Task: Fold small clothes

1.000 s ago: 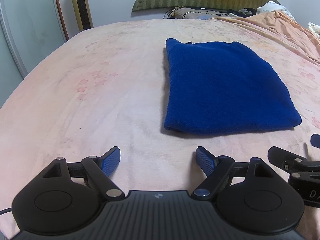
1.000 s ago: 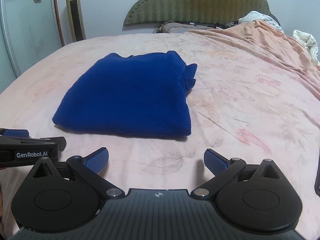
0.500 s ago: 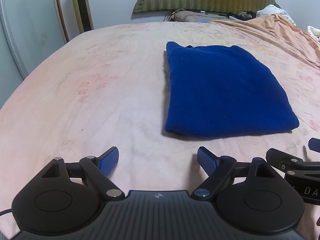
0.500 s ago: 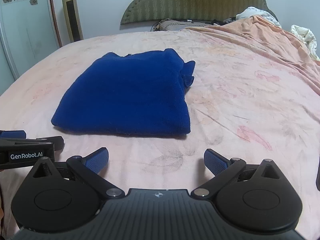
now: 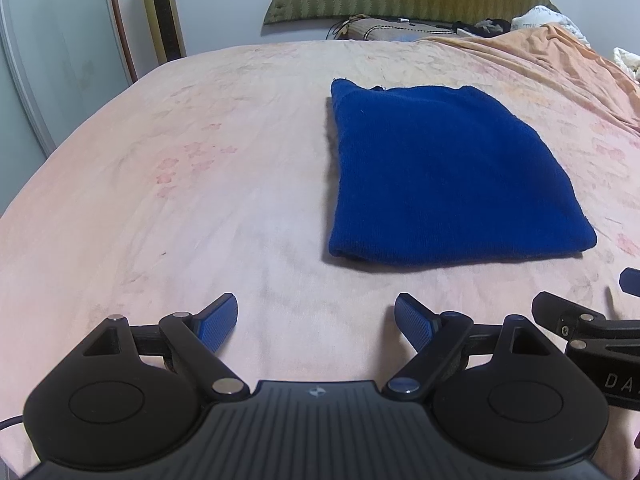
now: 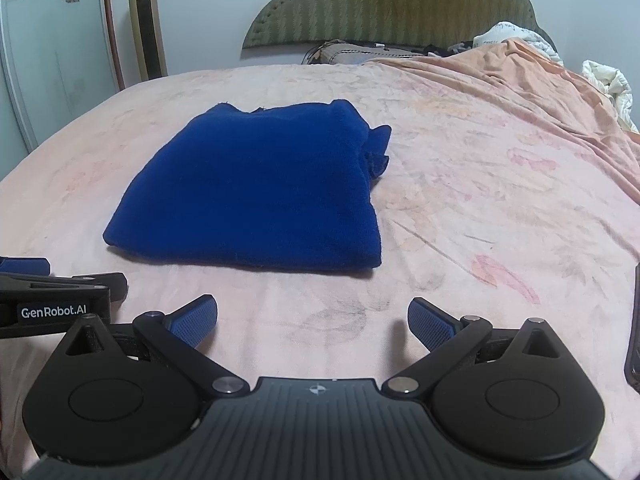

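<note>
A bed (image 5: 224,184) covered in a pale pink sheet with faded flower prints fills both views, backed by a green padded headboard (image 6: 392,4) with vertical ribs. A gold tower fan (image 6: 146,24) stands by the white wall, next to a frosted panel with flower stickers (image 5: 52,40). At the head of the bed lies a heap of things too small and dim to make out, and a crumpled peach blanket (image 6: 520,80) runs off the right edge. The folded blue sweater (image 5: 436,176) lies flat on the sheet in a rough square of fuzzy knit; in the right wrist view a bunched bit of fabric pokes out at its far right corner. The left gripper (image 5: 316,320) hangs over bare sheet near the sweater's front edge, its 2 blue ribbed pads spread wide, holding nothing. The right gripper (image 6: 312,320) sits likewise, fingers wide apart and empty. A dark object at the right border of the right wrist view is cut off and cannot be identified.
</note>
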